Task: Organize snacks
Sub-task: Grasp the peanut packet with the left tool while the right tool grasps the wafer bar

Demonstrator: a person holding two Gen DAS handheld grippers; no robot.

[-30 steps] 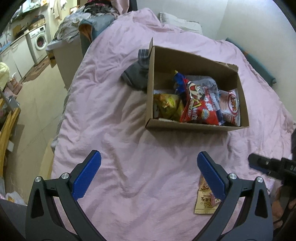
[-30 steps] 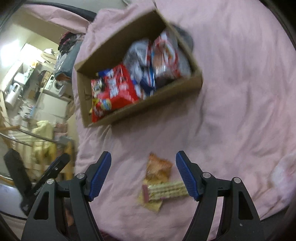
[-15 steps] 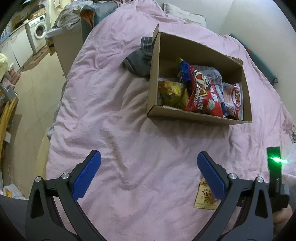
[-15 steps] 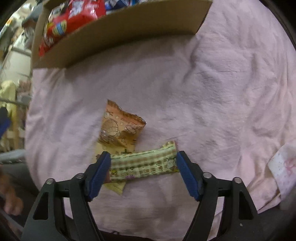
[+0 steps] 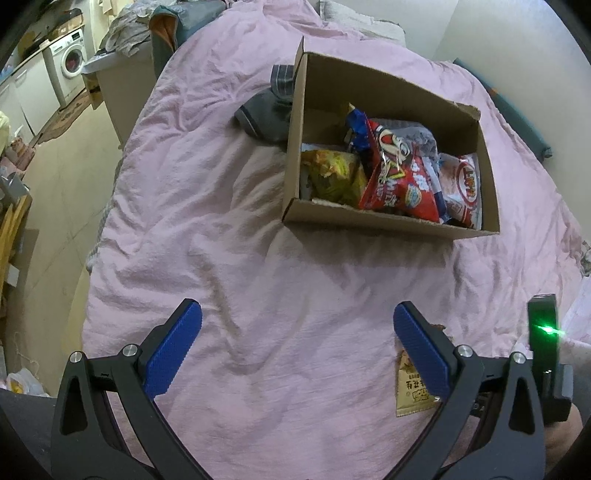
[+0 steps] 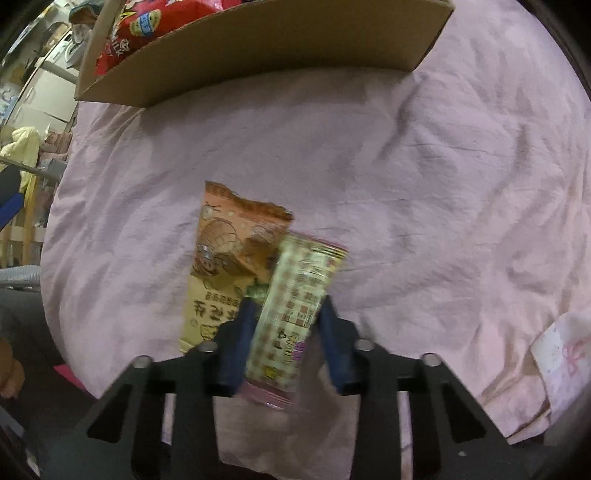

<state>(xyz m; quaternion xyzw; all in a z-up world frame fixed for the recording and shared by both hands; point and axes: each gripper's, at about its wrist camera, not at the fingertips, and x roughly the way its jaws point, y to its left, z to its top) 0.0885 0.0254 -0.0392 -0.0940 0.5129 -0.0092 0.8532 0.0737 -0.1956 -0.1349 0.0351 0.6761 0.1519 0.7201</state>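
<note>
Right gripper (image 6: 288,314), jaws closing, pads against both long sides of a checked snack bar (image 6: 295,306) lying over an orange packet (image 6: 221,258) on the pink bedspread (image 6: 406,166). Left gripper (image 5: 295,350) spread wide over bare, uncluttered fabric. Cardboard box (image 5: 369,221) of snacks beyond; its near wall probably hides smaller items.

A bed (image 5: 229,236) covered with a wrinkled pink sheet is seen against a pale wall (image 5: 491,33), with a beige floor (image 5: 62,184) to its side, where a white washing machine (image 5: 70,62) and a heap of clothes (image 5: 147,22) are set.
</note>
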